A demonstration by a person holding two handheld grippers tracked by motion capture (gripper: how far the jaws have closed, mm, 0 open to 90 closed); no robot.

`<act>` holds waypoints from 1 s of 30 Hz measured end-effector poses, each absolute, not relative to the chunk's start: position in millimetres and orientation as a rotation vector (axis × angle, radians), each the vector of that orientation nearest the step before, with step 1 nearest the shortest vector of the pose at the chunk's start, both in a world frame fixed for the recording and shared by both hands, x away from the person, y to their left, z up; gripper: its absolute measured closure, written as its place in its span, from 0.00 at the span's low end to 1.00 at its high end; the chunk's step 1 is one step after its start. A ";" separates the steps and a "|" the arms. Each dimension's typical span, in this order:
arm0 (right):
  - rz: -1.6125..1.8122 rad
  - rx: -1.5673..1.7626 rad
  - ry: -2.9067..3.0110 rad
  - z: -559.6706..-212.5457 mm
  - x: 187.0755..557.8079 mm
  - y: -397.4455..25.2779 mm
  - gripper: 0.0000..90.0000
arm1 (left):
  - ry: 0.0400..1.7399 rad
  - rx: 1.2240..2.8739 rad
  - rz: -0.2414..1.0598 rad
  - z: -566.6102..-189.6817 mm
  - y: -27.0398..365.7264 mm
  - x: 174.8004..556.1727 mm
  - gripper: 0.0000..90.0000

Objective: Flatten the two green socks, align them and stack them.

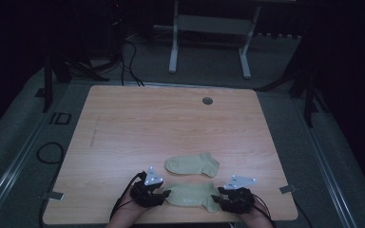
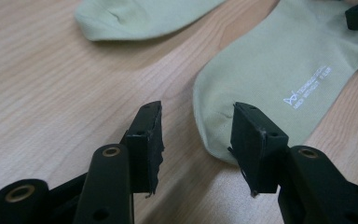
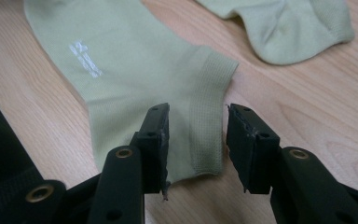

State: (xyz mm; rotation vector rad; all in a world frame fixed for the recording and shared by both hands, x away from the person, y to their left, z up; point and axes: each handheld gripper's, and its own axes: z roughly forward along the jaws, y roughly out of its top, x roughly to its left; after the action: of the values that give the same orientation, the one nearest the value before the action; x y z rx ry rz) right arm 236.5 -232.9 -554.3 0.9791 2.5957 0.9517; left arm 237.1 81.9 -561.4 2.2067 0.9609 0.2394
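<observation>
While flat on the table: pale green sock, both claws agape.

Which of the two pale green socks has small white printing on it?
The pale green sock nearer the person, lying between both grippers, carries the white printing; the farther pale green sock shows none.

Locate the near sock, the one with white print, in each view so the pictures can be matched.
High view: near sock lies at the table's front edge, between the two claws.
Left gripper view: it fills the upper right, toe end by the right jaw.
Right gripper view: upper left to centre, its ribbed cuff between the jaws.
Shared landmark: the far sock, just beyond it in all three.
</observation>
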 end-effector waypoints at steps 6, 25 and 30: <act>0.939 0.961 2.571 -556.5 233.3 -231.4 0.75 | 0.941 2.231 0.276 -562.5 76.5 235.6 0.72; 0.938 0.910 2.574 -553.2 223.7 -227.0 0.94 | 0.957 2.161 0.297 -556.4 78.4 224.5 0.98; 1.015 0.903 2.549 -537.6 222.1 -230.1 0.94 | 0.955 2.113 0.293 -540.7 84.6 222.3 0.98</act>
State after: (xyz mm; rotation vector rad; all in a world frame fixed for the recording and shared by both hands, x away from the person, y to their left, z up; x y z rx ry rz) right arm 222.1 -230.1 -537.6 0.9033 2.5485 1.0153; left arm 222.3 84.6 -540.7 2.1125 0.9548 0.2930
